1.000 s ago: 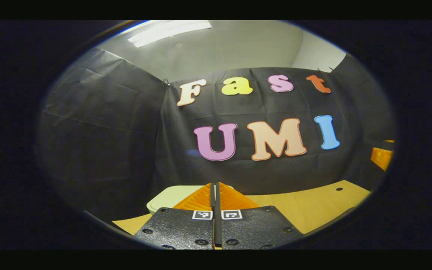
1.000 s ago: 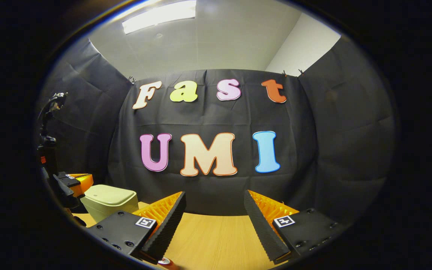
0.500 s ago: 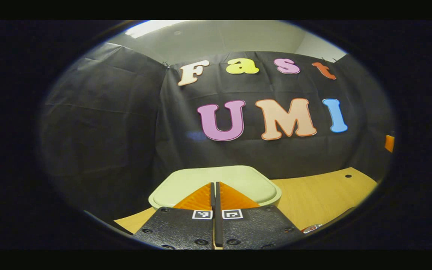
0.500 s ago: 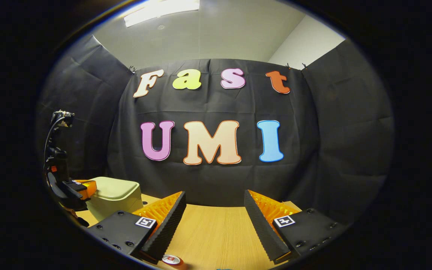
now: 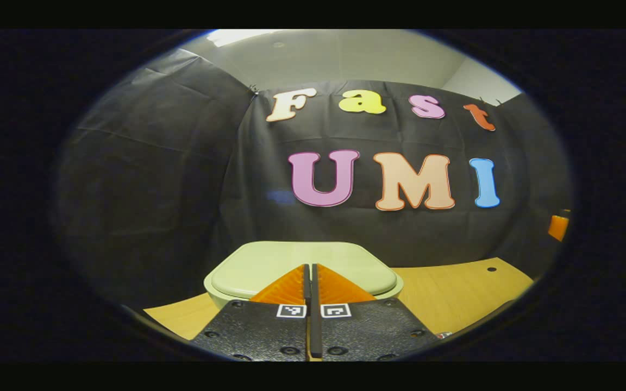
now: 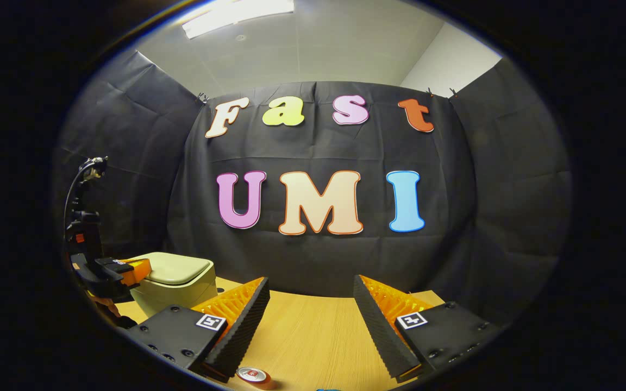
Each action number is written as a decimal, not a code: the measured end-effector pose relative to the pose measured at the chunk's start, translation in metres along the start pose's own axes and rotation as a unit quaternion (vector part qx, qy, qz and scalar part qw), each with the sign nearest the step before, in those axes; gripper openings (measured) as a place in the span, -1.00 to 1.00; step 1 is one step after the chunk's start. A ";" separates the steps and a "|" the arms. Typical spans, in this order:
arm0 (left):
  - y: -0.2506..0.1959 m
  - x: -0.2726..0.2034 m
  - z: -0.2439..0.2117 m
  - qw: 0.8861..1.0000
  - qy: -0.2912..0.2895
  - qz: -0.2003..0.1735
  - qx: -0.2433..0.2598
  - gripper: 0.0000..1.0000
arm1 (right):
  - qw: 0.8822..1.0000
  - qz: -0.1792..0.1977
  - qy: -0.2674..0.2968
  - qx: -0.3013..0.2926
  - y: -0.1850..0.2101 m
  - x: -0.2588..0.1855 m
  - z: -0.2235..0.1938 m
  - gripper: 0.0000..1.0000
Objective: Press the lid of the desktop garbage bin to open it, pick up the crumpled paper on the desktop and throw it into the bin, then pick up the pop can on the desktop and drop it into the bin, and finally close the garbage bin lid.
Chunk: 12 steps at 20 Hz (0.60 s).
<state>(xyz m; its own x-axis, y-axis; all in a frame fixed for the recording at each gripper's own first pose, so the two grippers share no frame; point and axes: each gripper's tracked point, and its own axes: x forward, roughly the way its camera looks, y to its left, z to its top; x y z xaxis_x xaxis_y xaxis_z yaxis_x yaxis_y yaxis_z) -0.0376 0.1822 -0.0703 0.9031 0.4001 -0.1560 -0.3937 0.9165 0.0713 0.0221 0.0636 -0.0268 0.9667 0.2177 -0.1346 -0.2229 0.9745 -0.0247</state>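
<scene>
A pale green desktop bin [image 5: 302, 269] with its lid down sits on the wooden table [image 5: 454, 298] right in front of my left gripper [image 5: 310, 267]. That gripper is shut with nothing in it, its tips at the near edge of the lid. In the right gripper view the bin [image 6: 174, 279] stands at the left, and the left gripper [image 6: 136, 270] reaches over its near corner. My right gripper [image 6: 310, 290] is open over bare table. The top of a pop can [image 6: 252, 374] peeks out just below its left finger [image 6: 239, 326].
Black cloth walls close off the back and both sides of the table [image 6: 313, 336]. A small hole [image 5: 491, 269] marks the tabletop at the right in the left gripper view. A sliver of something blue [image 6: 326, 389] shows at the bottom edge between the right gripper's fingers.
My left gripper has tilted down and come up to the bin, whose lid now fills the space ahead of it. The right gripper has tipped down a little, bringing the can top into view.
</scene>
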 end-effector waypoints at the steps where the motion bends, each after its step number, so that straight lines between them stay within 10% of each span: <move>1: 0.002 -0.003 0.006 1.000 -0.008 0.004 -0.001 -1.00 | 1.000 0.003 0.007 0.003 -0.003 0.001 -0.002 0.96; 6: -0.020 -0.021 0.049 0.998 -0.066 -0.014 -0.003 -1.00 | 0.999 0.011 0.039 -0.002 -0.028 0.008 -0.026 0.96; 12: -0.058 -0.039 0.053 0.997 -0.060 -0.058 -0.004 0.19 | 0.993 0.041 0.106 -0.025 -0.039 0.015 -0.080 0.96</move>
<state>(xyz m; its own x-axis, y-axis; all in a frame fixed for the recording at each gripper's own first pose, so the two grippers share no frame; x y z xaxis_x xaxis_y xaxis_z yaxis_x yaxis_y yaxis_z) -0.0403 0.1130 -0.0159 0.9562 0.2894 -0.0441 -0.2872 0.9565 0.0508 0.0349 0.0249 -0.1068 0.8979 0.2753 -0.3435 -0.3114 0.9487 -0.0539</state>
